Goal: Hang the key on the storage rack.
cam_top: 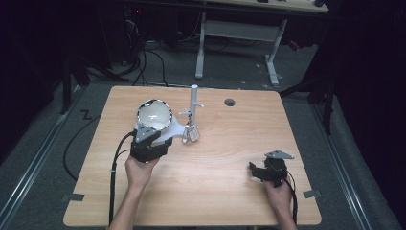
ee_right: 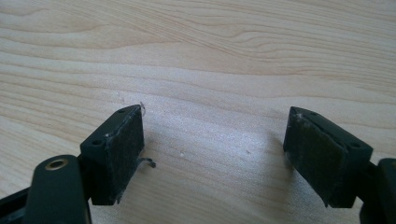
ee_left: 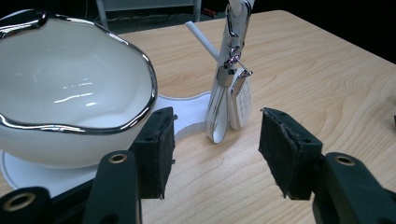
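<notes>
- The white bowl (cam_top: 154, 114) with a silver rim sits on a white base plate (ee_left: 187, 109) on the far left part of the worktop (cam_top: 215, 163), its mouth facing up; being round, it shows no long axis.
- A white post (cam_top: 194, 98) rises upright from the same plate, just right of the bowl.
- A key tag (ee_left: 239, 98) on a white strap hangs from a metal clip on the post, its long axis running almost straight down, lower end near the worktop.
- The left hand-held gripper (ee_left: 215, 149) sits just in front of the bowl, jaws partly apart and empty, one pad (ee_left: 156, 149) just beside the bowl's side.
- The right hand-held gripper (ee_right: 212, 156) rests low over bare wood near the right front, jaws wide and empty, well apart from the bowl.
</notes>
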